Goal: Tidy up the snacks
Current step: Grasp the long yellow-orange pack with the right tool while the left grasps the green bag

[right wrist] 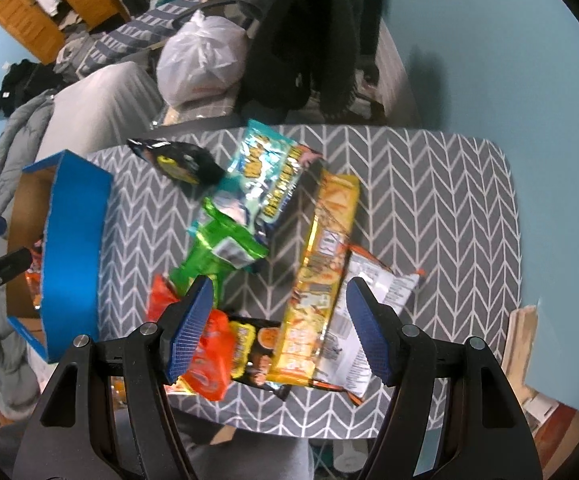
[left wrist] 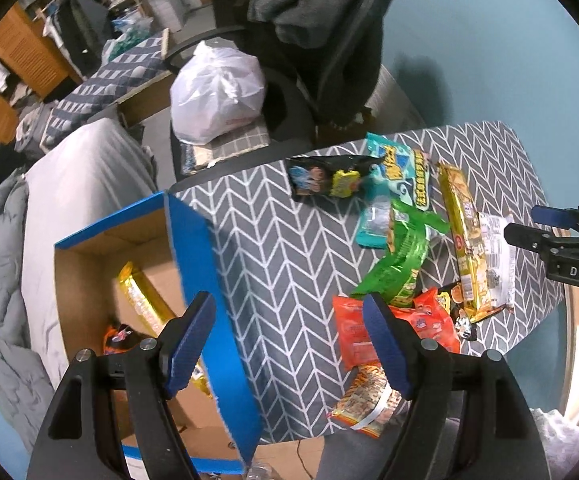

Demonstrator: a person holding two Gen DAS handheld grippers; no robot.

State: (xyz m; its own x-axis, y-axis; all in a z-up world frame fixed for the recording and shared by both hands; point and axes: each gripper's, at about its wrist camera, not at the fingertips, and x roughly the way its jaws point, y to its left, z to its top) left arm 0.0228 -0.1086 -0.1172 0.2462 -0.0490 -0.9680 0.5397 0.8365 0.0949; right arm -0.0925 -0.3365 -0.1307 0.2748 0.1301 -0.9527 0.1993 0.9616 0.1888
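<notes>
Both grippers hang spread and empty: the left gripper (left wrist: 289, 336) low centre by the box (left wrist: 209, 280), the right gripper (right wrist: 279, 328) over the snack pile. The long yellow pack (right wrist: 321, 276) lies mid-frame atop the others. It looks light, crinkly and slippery; pinch across its narrow middle, gently.

Snack pile (right wrist: 273, 264) sits on the table (right wrist: 429, 208), right under and ahead of the right jaws. The long packet (right wrist: 321, 272) lies between them, with a bag (right wrist: 209, 356) under the left pad. From the left jaws, the box (left wrist: 193, 280) is below and left with a few packs (left wrist: 141, 300) inside; the table edge falls between them.
</notes>
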